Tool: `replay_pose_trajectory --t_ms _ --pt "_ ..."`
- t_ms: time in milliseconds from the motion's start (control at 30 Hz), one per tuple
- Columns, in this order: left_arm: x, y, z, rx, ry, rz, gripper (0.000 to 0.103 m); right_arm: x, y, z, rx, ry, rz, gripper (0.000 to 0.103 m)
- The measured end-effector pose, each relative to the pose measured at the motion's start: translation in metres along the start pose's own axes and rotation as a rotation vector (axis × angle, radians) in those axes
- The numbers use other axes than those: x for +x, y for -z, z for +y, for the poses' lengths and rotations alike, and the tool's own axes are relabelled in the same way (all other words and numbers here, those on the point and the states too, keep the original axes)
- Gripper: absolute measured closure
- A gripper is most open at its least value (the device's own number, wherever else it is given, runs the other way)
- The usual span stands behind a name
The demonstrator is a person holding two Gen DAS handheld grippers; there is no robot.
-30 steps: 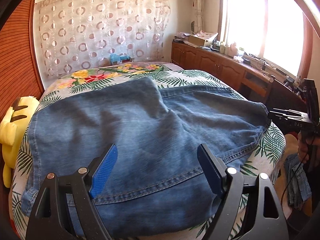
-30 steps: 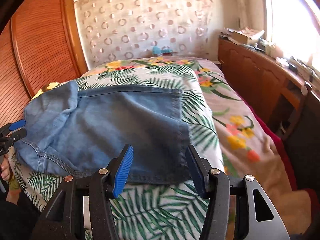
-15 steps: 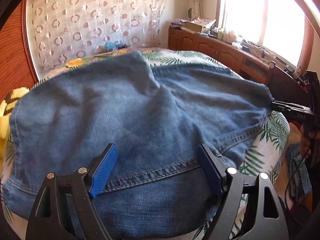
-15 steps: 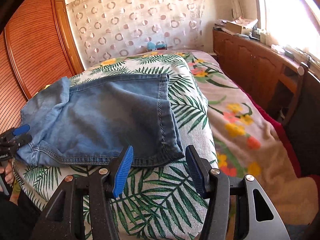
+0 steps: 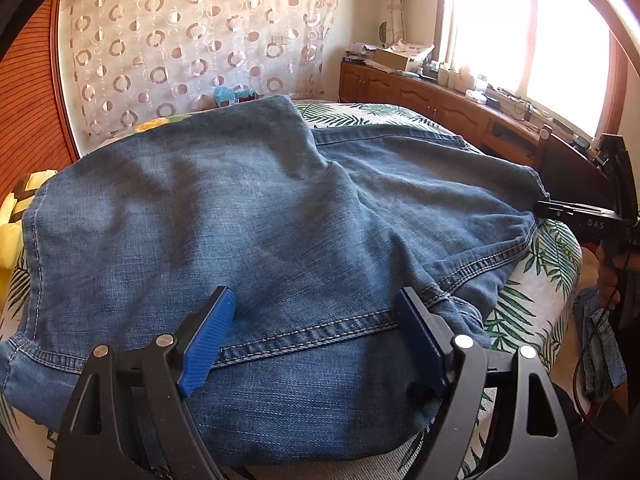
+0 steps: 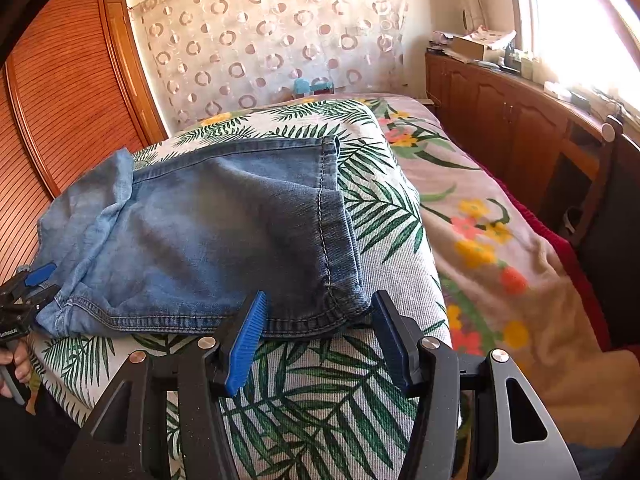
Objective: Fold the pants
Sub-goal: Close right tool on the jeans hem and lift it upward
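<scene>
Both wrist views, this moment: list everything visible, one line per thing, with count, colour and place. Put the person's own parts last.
jeans: one pair, blue denim, spread on the bed, hem end towards the right gripper
bed cover: one, white with green palm leaves, under the jeans
blanket: one, beige with flowers, further along the bed
plush toy: one, yellow, left bed edge
curtain: one, sheer with circles, back wall
wardrobe: one, brown slatted, left
cabinets: one run, brown wood, under the window, cluttered top
left gripper: black, blue pads, open over the jeans seam
right gripper: black, blue pads, open at the hem corner
hand: one, on the left gripper's handle
</scene>
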State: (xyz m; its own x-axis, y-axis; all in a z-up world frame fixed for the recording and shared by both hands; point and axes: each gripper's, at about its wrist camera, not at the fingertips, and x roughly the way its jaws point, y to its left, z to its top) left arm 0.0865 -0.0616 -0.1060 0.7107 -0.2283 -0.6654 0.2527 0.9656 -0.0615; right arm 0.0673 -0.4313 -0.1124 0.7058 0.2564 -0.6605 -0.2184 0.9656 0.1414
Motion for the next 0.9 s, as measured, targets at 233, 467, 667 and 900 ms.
replay_pose_trajectory --t_ms 233,467,667,900 --pt "-0.001 0.001 0.001 -0.013 0.005 -0.006 0.021 0.004 0.001 0.006 -0.035 0.02 -0.005 0.053" --pt "-0.006 -0.001 0.006 -0.035 0.004 -0.003 0.021 0.006 -0.003 0.003 -0.036 -0.005 0.009 0.087" --pt "-0.024 -0.007 0.011 -0.042 -0.007 -0.039 0.021 -0.006 -0.017 0.014 -0.052 -0.054 -0.034 0.091" --pt "-0.044 -0.014 0.022 -0.05 -0.026 -0.089 0.021 -0.036 -0.051 0.06 -0.153 -0.162 -0.133 0.092"
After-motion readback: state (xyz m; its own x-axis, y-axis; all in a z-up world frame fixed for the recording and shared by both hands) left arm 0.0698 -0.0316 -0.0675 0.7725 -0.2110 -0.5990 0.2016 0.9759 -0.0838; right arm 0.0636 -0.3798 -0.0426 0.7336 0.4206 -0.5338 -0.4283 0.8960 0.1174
